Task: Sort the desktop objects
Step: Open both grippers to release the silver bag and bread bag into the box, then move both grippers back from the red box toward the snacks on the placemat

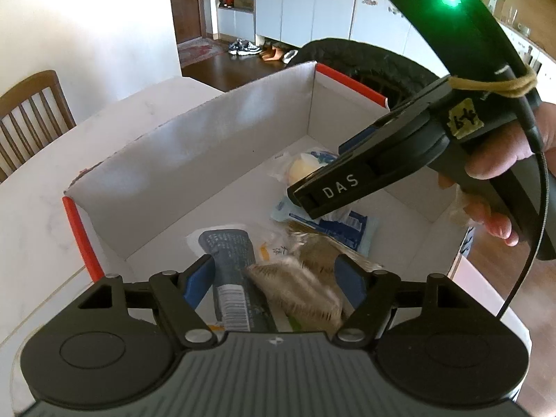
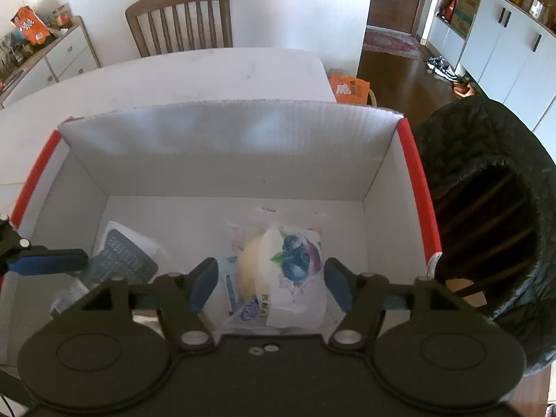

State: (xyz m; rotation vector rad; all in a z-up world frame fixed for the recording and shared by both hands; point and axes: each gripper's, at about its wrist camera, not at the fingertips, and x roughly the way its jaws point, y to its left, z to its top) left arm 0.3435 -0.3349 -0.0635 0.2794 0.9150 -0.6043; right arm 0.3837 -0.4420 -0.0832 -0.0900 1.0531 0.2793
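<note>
Far left in the left wrist view: a wooden chair [image 1: 33, 111] beside a white table [image 1: 41, 208]. On the table, a white cardboard box [image 1: 194, 160] with red-taped corner edges, open at the top. Inside, from the left: a grey-blue packet [image 1: 229, 260] with a barcode, lying flat on the floor of the box; next to it a blurred brownish packet [image 1: 299, 288], sitting between the fingers of the left gripper [image 1: 274, 278]. Jaws spread wide, blue pads clear of the brownish packet on both sides; nothing gripped. Further right, a light blue wrapper [image 1: 351, 229] and, toward the far corner, a yellowish bun in clear wrap [image 1: 300, 170]. Above these, the right gripper [image 1: 347, 180], held by a hand [image 1: 500, 166], reaching down into the box.

From the right wrist view: same box [image 2: 222, 146], grey-blue packet [image 2: 121, 257] at the left of its floor, a left gripper finger [image 2: 48, 262] just over it. At centre, the wrapped bun with blueberry print [image 2: 278, 271] lying between the right gripper's [image 2: 271, 281] fingers. Jaws well apart, gaps visible on both sides of the bun; not held. At far right, outside the box, a dark quilted jacket [image 2: 486, 208] draped over a chair.
</note>
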